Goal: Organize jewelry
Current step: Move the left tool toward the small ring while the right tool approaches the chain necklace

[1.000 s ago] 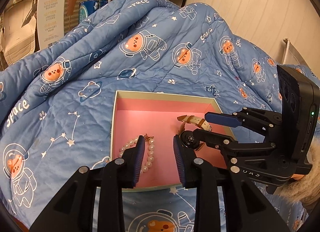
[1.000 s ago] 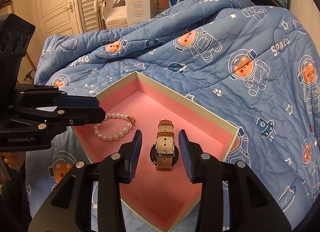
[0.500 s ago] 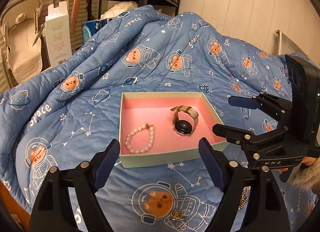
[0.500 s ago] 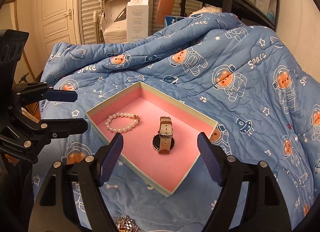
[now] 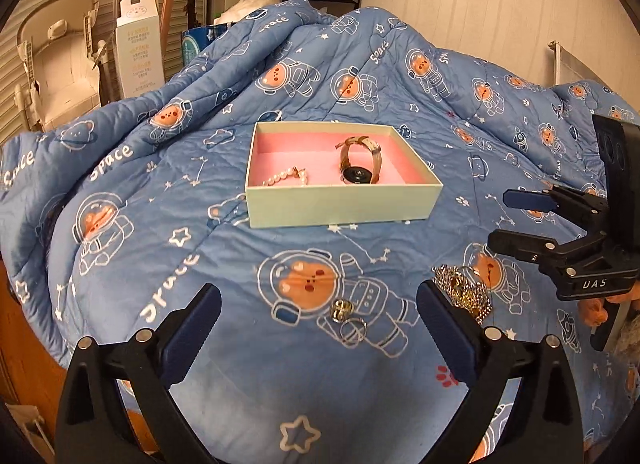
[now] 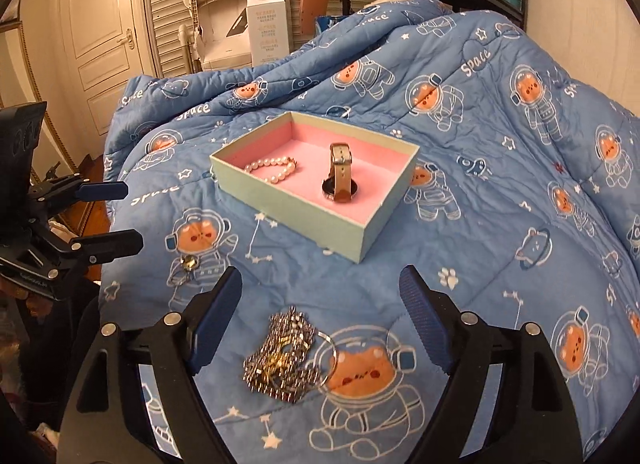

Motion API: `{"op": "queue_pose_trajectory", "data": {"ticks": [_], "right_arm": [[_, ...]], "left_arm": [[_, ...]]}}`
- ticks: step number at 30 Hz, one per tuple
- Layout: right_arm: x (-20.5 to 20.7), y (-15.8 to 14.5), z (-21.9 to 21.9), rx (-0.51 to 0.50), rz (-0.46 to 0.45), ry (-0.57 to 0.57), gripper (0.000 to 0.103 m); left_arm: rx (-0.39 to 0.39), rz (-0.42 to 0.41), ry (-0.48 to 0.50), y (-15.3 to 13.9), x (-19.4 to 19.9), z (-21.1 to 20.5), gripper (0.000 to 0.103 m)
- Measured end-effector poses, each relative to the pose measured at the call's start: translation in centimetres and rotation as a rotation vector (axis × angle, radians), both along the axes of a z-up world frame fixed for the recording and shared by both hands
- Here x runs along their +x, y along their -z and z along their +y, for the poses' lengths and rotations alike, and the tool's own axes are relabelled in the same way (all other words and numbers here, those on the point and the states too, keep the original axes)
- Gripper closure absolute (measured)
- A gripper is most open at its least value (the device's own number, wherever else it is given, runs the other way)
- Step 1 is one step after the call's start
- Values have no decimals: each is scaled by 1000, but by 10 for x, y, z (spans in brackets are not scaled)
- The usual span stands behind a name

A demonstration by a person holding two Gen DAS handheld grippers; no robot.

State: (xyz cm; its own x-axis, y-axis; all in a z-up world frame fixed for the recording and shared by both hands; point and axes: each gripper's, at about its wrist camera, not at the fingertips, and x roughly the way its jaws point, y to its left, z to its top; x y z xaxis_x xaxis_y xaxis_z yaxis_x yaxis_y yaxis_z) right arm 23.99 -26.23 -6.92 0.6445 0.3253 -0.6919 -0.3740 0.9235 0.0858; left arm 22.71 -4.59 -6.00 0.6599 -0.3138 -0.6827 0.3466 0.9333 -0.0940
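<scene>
Pearl bracelet (image 5: pixel 286 177) and watch (image 5: pixel 360 163) are boxed (image 5: pixel 340 205), tangled chains (image 6: pixel 282 356) and rings (image 5: pixel 347 318) wait on the bed, both hand-held grippers (image 5: pixel 318 328) (image 6: pixel 320 318) spread wide, empty.

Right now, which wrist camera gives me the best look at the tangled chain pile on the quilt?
The right wrist view: the chain pile lies whole and unobstructed between the open right gripper fingers. In the left wrist view it sits off right, partly hidden behind a finger.
</scene>
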Motion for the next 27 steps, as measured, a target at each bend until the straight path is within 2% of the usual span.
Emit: {"op": "queue_pose_trajectory", "data": {"ticks": [1,5,9,15,21,27], "right_arm": [[-6,4,-2,4,10,1,24],[-24,17,-8,-5,38,24,42],[-24,32,-15,-8,80,65,59],[-21,36,-20,20,100,93,60],[-34,33,-7,39,103,18,60],[-47,47,10,9,121,-32,60]], "left_arm": [[-17,10,-3,3,-4,2,7],[-56,39,-23,15,-21,3,7],[-72,50,-40,23,-30,1,7],[-54,40,-52,28,-37,-2,7],[-69,37,-64,27,-36,-2,9],[-69,50,-55,31,-38,-7,9]]}}
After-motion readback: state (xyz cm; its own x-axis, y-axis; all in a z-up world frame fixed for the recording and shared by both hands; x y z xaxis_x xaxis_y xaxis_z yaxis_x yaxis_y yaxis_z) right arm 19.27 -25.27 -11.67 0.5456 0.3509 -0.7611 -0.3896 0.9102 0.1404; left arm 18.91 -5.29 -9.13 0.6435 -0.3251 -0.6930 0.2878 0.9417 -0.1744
